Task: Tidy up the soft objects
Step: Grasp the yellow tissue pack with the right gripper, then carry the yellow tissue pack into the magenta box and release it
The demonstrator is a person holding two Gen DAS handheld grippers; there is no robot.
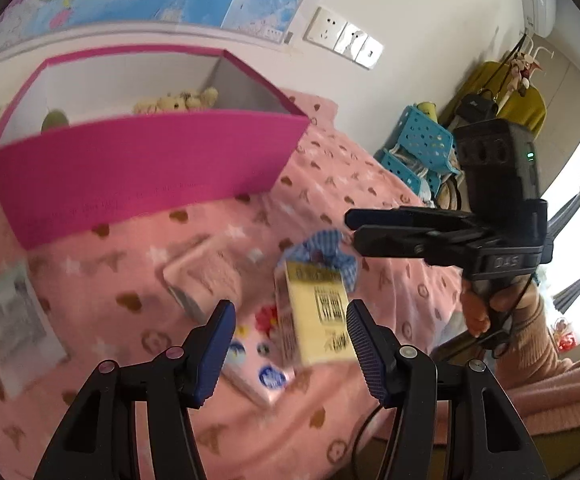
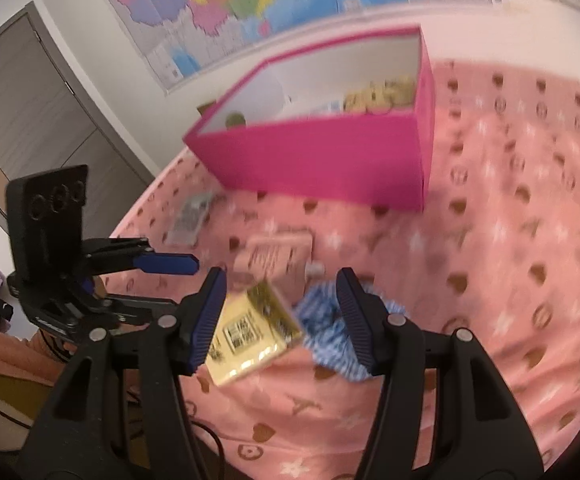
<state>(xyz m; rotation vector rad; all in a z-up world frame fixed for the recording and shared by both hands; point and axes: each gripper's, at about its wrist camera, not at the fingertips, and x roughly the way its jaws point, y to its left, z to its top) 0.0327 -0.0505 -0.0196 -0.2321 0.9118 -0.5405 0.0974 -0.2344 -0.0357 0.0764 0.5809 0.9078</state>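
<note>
Both hand-held grippers, left gripper [image 1: 290,334] and right gripper [image 2: 280,312], are hanging spread and empty over the yellow packet [image 1: 318,316] and blue gingham cloth [image 2: 330,332] lying on the near pink blanket [image 2: 510,260], while plush toys [image 1: 178,102] are already sitting in the far magenta box [image 1: 138,172].

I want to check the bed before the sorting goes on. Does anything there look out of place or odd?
Yes. A yellow packet lies tilted, one end propped on the crumpled blue checked cloth, on the pink blanket, while the pink box already holds a plush toy. Other flat packets are scattered around it. Nothing looks spilled or damaged.
</note>
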